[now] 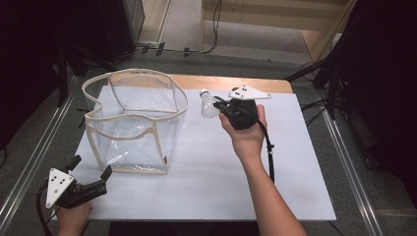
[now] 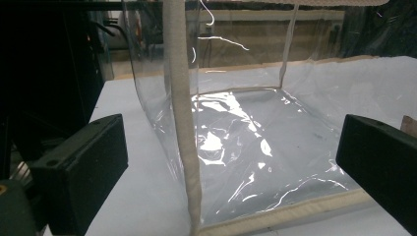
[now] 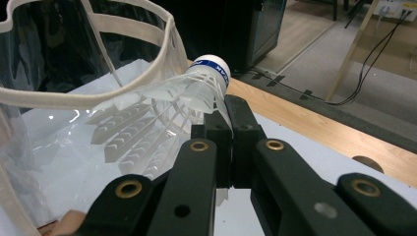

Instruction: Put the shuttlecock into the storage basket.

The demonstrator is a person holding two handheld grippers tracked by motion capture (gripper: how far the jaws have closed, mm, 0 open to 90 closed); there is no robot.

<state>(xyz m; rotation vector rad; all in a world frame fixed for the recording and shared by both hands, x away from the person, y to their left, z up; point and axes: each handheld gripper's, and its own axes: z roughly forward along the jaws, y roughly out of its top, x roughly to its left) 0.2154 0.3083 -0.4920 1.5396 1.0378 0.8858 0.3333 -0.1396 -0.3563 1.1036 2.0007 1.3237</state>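
High view, bag: a clear plastic bag [image 1: 135,123] with beige fabric edging stands open on the white worktop [image 1: 206,177], near its far left corner.
High view, shuttlecock: a white shuttlecock [image 1: 208,104] is lifted at the far edge, just right of the bag, cork end upward.
High view, right gripper [image 1: 222,106]: jaws closed on the shuttlecock's feather skirt; the right hand [image 1: 247,132] holds it.
High view, left gripper [image 1: 90,169]: at the near left corner, jaws wide apart, nothing between them; left hand [image 1: 74,216] is behind it.
Left gripper view: both black jaws stand far apart; the bag's near corner seam [image 2: 184,128] rises between them, not touched.
Right gripper view: jaws pressed together on the feathers [image 3: 162,118]; the cork [image 3: 212,69] has a blue band; the bag rim [image 3: 98,93] is just beside.
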